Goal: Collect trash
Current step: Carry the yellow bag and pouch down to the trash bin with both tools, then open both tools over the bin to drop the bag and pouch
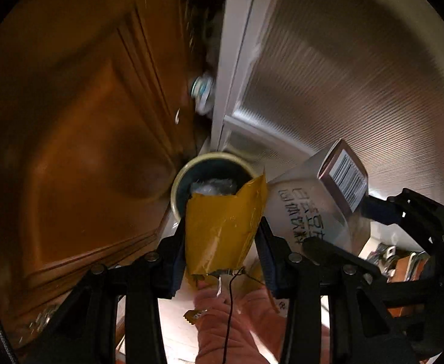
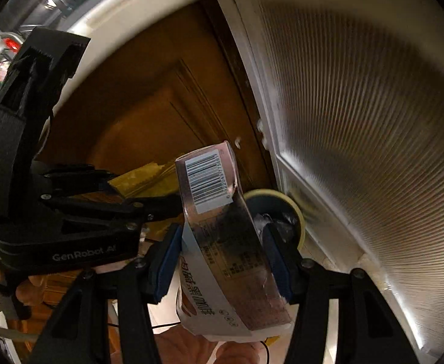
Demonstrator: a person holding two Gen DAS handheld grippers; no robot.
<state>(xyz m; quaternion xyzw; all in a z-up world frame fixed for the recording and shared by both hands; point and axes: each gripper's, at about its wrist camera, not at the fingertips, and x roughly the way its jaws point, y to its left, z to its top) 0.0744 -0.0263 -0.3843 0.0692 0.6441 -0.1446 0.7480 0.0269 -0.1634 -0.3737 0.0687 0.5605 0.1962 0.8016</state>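
Trash in play, two pieces: one yellow wrapper and one drink carton. The left gripper is clamped on the yellow wrapper, blue pads pressing both its sides, holding it up right in front of a round bin with a cream rim. One bin only, far ahead, with crinkled clear plastic inside. Over on the right, the right gripper squeezes the drink carton between its pads, just beside the wrapper. One barcode label sits on the carton's top end; Chinese characters run down its side, too blurred to read. On the left gripper's body in the right wrist view: "GenRobot.AI". Behind it all, a brown wooden door on the left, a ribbed white panel on the right.
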